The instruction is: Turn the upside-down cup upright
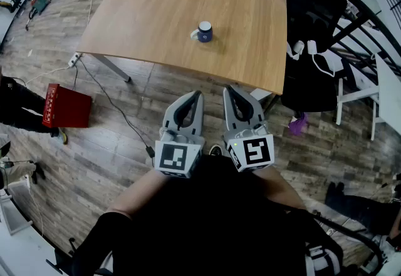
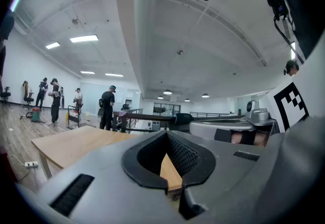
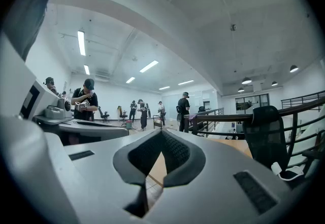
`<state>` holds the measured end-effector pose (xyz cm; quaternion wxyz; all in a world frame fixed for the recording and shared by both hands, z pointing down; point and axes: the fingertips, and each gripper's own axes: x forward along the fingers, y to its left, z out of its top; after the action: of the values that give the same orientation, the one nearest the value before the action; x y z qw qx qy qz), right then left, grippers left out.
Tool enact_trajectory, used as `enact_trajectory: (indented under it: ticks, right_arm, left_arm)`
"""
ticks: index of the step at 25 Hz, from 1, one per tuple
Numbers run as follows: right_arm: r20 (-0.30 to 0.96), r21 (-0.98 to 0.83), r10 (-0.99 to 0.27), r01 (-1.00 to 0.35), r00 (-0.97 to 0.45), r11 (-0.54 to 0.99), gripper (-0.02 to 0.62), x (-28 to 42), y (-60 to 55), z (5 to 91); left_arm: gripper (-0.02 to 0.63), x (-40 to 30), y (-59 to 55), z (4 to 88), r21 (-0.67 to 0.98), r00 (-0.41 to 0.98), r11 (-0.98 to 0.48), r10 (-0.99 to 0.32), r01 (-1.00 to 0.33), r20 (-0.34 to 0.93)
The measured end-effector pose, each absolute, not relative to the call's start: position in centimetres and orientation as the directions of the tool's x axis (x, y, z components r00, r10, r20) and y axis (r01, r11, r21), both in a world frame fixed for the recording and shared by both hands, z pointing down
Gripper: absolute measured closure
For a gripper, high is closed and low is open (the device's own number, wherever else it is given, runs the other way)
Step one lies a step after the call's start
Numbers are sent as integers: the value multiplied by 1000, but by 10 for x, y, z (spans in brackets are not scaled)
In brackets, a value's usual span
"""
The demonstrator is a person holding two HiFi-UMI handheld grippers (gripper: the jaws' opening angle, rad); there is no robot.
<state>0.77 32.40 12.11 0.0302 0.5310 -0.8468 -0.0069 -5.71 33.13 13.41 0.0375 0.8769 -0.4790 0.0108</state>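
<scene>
A small blue cup [image 1: 203, 32] with a pale top stands on the wooden tabletop [image 1: 150, 12], in the upper middle of the head view and well apart from both grippers. The left gripper [image 1: 196, 96] and right gripper [image 1: 231, 91] sit side by side at the lower centre, over the plank floor. Both point toward the tabletop, their jaws clenched together on nothing. A red box [image 1: 66, 106] lies on the floor at the left.
</scene>
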Motion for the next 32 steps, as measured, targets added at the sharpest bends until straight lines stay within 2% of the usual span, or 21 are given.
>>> enact_trajectory:
  ticks: [13, 17, 21, 22, 24, 25, 32]
  right_arm:
    - [75, -10, -914, -917, -398, 399, 583, 3, 265, 154]
    - [120, -2, -884, -890, -452, 456, 583, 9, 192, 180]
    - [192, 1, -804, -819, -563, 574, 580, 16, 108, 223]
    - [209, -4, -775, -793, -596, 609, 568, 15, 88, 235]
    - [246, -17, -718, -744, -651, 668, 435, 11, 54, 259]
    - [264, -20, -701, -730, -663, 683, 407, 9, 38, 272]
    - [318, -84, -646, -699, -694, 710, 336, -11, -43, 358]
  left_arm:
    - [598, -79, 276, 169, 69, 533, -528, -839, -846, 111]
    - [598, -78, 211, 189, 76, 496, -490, -858, -868, 138]
    - [598, -76, 139, 209, 84, 433, -425, -884, -901, 174]
    - [598, -75, 121, 215, 85, 425, -416, -887, -905, 178]
    - [598, -75, 86, 229, 84, 419, -411, -890, -908, 177]
    - [598, -76, 70, 238, 81, 419, -411, -891, -908, 173]
    - [598, -93, -15, 309, 70, 388, -382, -901, -922, 193]
